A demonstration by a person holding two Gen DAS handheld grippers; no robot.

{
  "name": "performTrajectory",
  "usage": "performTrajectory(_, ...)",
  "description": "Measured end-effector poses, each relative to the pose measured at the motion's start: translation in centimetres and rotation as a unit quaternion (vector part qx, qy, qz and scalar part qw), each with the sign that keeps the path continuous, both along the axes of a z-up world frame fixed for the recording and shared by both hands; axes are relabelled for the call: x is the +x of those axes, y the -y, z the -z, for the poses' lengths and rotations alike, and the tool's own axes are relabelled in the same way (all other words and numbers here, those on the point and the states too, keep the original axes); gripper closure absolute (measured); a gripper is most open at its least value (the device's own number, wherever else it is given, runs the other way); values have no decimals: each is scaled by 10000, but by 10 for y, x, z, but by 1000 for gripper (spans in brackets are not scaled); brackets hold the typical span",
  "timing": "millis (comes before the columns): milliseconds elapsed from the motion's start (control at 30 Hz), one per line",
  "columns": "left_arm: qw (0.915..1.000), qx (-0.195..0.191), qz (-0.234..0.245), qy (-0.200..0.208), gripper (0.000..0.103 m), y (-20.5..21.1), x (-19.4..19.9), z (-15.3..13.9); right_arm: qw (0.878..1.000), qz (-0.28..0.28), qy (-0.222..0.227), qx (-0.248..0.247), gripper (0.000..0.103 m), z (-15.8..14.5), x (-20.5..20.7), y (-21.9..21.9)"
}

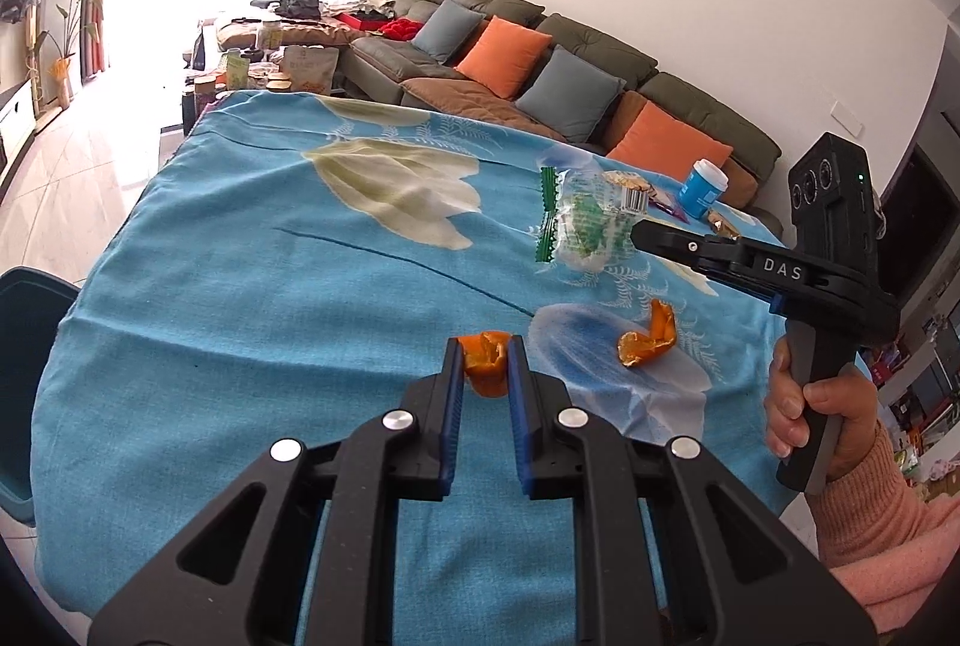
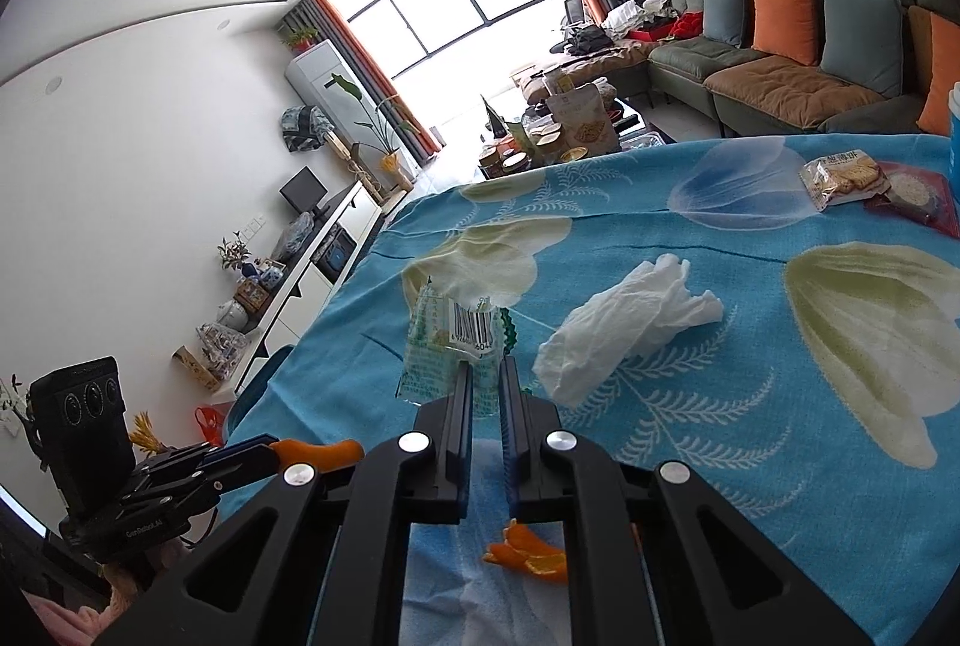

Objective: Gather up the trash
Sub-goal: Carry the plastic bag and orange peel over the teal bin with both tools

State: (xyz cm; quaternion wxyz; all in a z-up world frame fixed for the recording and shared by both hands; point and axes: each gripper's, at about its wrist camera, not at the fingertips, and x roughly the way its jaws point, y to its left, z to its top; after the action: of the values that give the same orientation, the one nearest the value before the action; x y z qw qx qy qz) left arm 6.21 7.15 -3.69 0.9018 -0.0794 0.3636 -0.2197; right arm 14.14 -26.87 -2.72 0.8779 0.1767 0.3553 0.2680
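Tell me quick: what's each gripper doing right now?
Left gripper: shut on an orange peel.
Right gripper: shut on a clear wrapper.

Orange peel (image 1: 485,369) and clear wrapper (image 2: 451,346) pinched aloft; tissue (image 2: 624,325) crumpled on cloth

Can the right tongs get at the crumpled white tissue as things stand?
Probably not yet: the right tongs are shut on the clear wrapper. The white tissue lies just beside them on the blue cloth, with nothing between.
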Motion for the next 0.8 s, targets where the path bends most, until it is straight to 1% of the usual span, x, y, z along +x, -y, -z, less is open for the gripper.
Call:
performTrajectory(400, 9992, 11, -371, 142, 89, -28, -16, -9, 9988, -456, 150, 65, 96, -12, -14, -40)
performTrajectory(800, 9966, 12, -788, 231, 89, -63, -31, -16, 9968, -784, 156, 80, 96, -14, -18, -75)
